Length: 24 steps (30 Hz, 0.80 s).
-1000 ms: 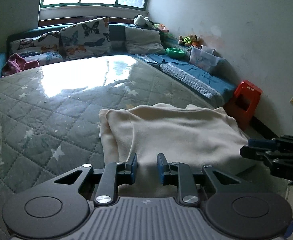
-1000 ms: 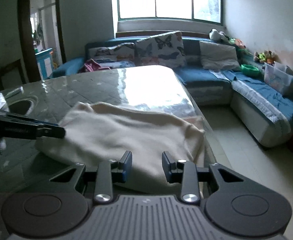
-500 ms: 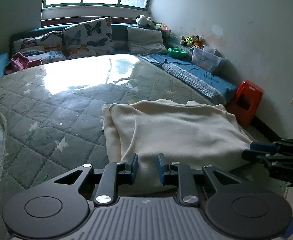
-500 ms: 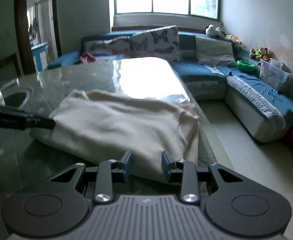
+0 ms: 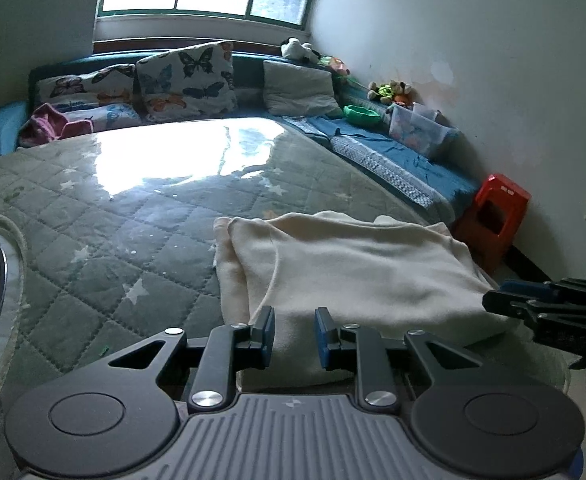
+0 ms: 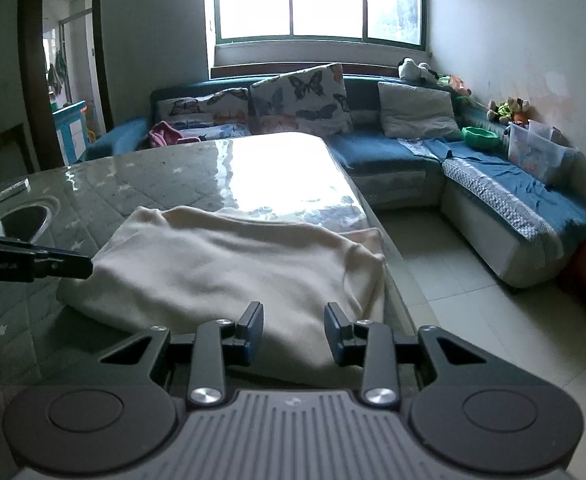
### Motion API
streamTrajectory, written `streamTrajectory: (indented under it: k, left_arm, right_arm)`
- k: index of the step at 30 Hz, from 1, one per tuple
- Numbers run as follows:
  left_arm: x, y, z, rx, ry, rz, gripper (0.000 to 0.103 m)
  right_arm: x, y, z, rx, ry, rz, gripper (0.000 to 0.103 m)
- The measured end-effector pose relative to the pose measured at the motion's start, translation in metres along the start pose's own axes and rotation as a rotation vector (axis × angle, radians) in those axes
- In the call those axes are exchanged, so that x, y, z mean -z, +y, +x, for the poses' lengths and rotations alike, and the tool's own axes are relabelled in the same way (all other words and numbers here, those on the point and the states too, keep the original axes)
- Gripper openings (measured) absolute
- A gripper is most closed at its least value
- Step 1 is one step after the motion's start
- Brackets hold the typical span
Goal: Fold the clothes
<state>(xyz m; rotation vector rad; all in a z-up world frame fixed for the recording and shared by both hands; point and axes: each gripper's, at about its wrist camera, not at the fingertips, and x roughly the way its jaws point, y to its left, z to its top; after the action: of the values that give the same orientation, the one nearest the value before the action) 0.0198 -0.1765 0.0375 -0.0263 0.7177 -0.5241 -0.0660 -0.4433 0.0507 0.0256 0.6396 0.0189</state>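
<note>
Lying near the front right corner of the desk (image 5: 105, 216), the cream garment (image 5: 357, 264) is already doubled over on itself, its layered edge showing at the left side and its right side close to the desk's edge above the tiled floor (image 6: 473, 280). The left gripper (image 5: 293, 334) hangs just short of the near hem with its jaws parted a moderate way and nothing between them; the right gripper (image 6: 293, 330) sits likewise at the hem's other end, jaws parted a little wider and also empty. Each gripper shows in the other's view as a dark finger at the cloth's flank, so the two appear to bracket the garment at its near corners, probably to take both ends of one hem together and keep the next fold square. A quilted, star-patterned cover under a glossy sheet tops the desk, which should let the cloth slide easily. The blue sofa (image 6: 393, 156) with butterfly cushions (image 6: 301, 100) lies well beyond.
</note>
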Motion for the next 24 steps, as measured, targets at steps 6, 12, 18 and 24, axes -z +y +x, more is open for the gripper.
streamTrajectory:
  k: [6, 12, 18, 24]
  left_arm:
    - [0.004, 0.007, 0.002, -0.027, 0.02, -0.021, 0.024]
    - [0.008, 0.013, 0.008, -0.036, 0.044, -0.031, 0.024]
    - [0.008, 0.019, 0.005, -0.033, 0.048, -0.062, 0.026]
    - [0.006, 0.018, 0.002, -0.05, 0.057, -0.067, 0.04]
  right_arm:
    - [-0.004, 0.009, 0.016, -0.005, 0.007, -0.013, 0.041]
    - [0.003, 0.014, 0.031, 0.002, 0.043, -0.039, 0.044]
    - [0.0, 0.018, 0.02, -0.002, 0.014, -0.056, 0.049]
    - [0.002, 0.025, 0.011, -0.024, -0.001, -0.056, 0.065]
